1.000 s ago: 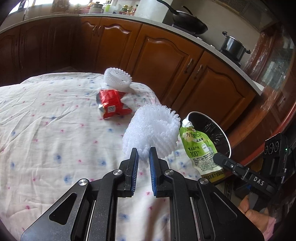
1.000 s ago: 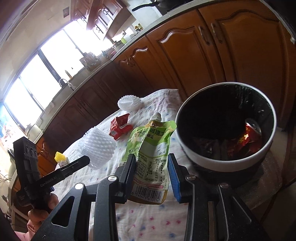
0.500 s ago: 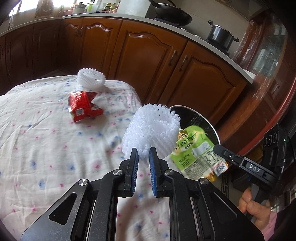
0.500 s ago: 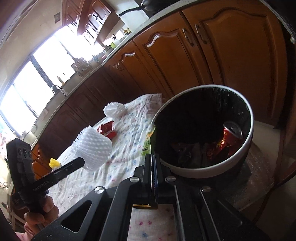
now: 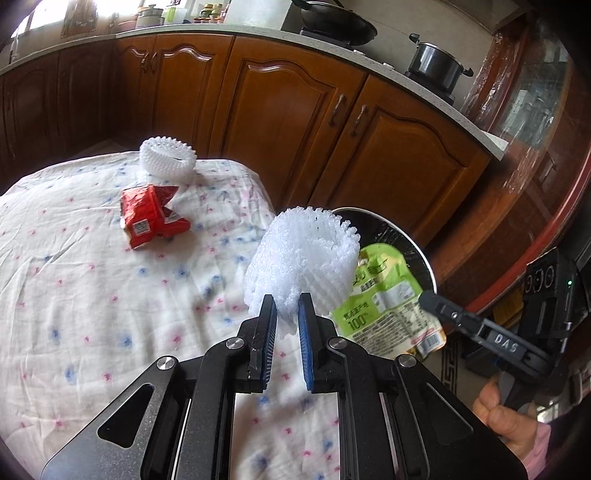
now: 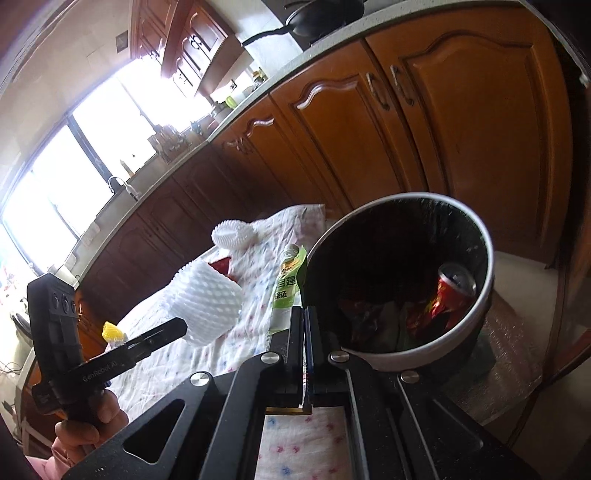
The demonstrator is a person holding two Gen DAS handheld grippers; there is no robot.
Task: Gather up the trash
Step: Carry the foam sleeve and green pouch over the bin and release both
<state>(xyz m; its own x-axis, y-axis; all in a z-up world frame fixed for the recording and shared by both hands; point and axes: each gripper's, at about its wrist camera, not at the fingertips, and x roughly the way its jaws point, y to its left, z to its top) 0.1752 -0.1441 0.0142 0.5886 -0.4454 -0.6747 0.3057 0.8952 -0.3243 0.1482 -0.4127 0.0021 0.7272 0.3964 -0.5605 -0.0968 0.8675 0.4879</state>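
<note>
My left gripper (image 5: pixel 287 308) is shut on a white foam fruit net (image 5: pixel 303 254) and holds it above the table's right edge. It also shows in the right wrist view (image 6: pixel 207 299). My right gripper (image 6: pixel 306 314) is shut on a green drink pouch (image 6: pixel 288 284), held edge-on beside the rim of the trash bin (image 6: pixel 476 221). In the left wrist view the pouch (image 5: pixel 384 295) hangs over the bin (image 5: pixel 413 243). A red snack wrapper (image 5: pixel 151 216) and a second white foam net (image 5: pixel 168 158) lie on the flowered tablecloth (image 5: pixel 92 295).
The bin holds a red can (image 6: pixel 456 284) and wrappers. Brown kitchen cabinets (image 5: pixel 295 110) stand close behind the table and bin. A yellow-capped item (image 6: pixel 110 330) sits at the table's far side. A wok (image 5: pixel 336 24) and pot (image 5: pixel 436 66) sit on the counter.
The right gripper closed on the green pouch, lifted it off the table and brought it over the bin. The left gripper carried the foam net rightward toward the bin.
</note>
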